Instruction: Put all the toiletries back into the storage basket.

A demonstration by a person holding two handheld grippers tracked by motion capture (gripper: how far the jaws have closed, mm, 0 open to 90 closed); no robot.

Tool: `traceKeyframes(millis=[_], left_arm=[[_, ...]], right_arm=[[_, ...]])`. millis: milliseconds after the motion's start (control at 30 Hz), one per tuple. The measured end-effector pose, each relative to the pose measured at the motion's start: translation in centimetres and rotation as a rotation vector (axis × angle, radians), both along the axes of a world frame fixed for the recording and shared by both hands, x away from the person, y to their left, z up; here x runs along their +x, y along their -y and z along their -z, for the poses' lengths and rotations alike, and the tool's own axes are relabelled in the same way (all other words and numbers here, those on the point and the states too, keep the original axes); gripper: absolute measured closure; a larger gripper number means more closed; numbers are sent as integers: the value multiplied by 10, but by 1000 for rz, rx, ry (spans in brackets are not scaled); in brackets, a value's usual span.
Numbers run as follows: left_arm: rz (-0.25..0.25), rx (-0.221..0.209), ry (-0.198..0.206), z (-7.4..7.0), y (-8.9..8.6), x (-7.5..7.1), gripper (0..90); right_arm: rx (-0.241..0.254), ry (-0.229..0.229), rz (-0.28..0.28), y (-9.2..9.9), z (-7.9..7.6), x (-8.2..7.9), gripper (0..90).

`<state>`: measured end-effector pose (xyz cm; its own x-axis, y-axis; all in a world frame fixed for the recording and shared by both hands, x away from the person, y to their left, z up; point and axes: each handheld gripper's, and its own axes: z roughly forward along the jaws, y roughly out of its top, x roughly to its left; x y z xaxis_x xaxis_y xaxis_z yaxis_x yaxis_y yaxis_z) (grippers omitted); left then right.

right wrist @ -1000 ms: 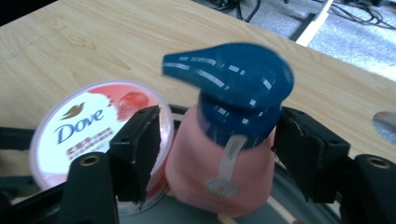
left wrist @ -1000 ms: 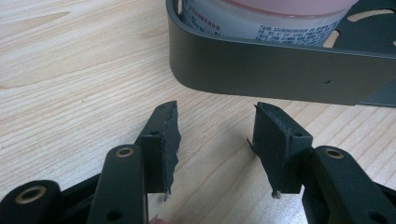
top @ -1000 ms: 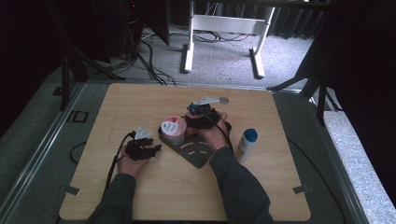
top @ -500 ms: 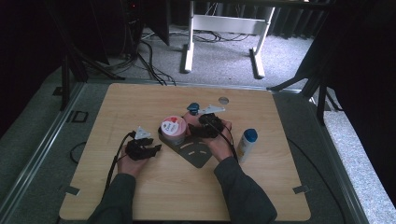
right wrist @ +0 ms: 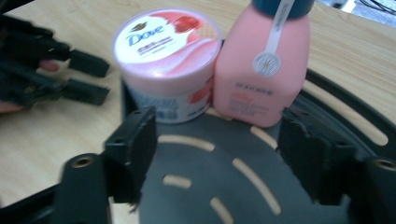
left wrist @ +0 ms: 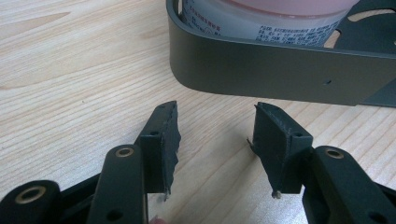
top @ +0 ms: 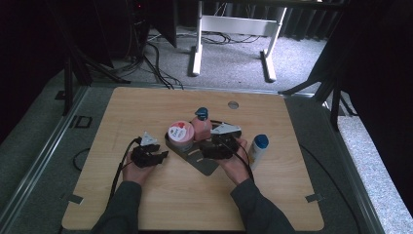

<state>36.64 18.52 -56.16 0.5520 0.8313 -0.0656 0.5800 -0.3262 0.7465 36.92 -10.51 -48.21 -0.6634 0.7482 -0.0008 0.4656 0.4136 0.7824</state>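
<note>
A dark corner-shaped tray [top: 207, 163] lies mid-table. In it stand a pink Dove jar [top: 180, 134] and, touching the jar's right side, a pink bottle [top: 201, 124] with a dark blue cap. My right gripper [top: 207, 145] is open just in front of the bottle, over the tray floor [right wrist: 210, 182]. In the right gripper view the jar [right wrist: 166, 60] and bottle [right wrist: 264, 70] stand beyond its open jaws [right wrist: 215, 135], nothing between them. My left gripper [top: 163, 156] rests open on the wood. It faces the tray's outer wall [left wrist: 280, 70], and the jar [left wrist: 261, 18] sits behind that wall.
A white bottle with a blue cap [top: 258, 148] stands on the table right of the person's right hand. A small round disc [top: 233, 104] is set in the tabletop at the back. The left gripper [right wrist: 46, 60] shows at the left of the right gripper view.
The right gripper has let go of the pink bottle, which now stands in the tray beside the jar, and has drawn back toward the person. The left gripper has stayed put.
</note>
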Motion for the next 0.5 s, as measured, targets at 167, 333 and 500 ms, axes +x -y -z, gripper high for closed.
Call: traceKeyframes(millis=[167, 333, 500], left_arm=[[-2, -2, 1, 0, 0, 0, 505], [-1, -1, 1, 0, 0, 0, 505], [0, 0, 1, 0, 0, 0, 505]], right_arm=[[-27, 11, -21, 6, 5, -16, 355], [-31, 11, -19, 14, 11, -30, 414], [-39, 9, -21, 26, 19, -44, 481]])
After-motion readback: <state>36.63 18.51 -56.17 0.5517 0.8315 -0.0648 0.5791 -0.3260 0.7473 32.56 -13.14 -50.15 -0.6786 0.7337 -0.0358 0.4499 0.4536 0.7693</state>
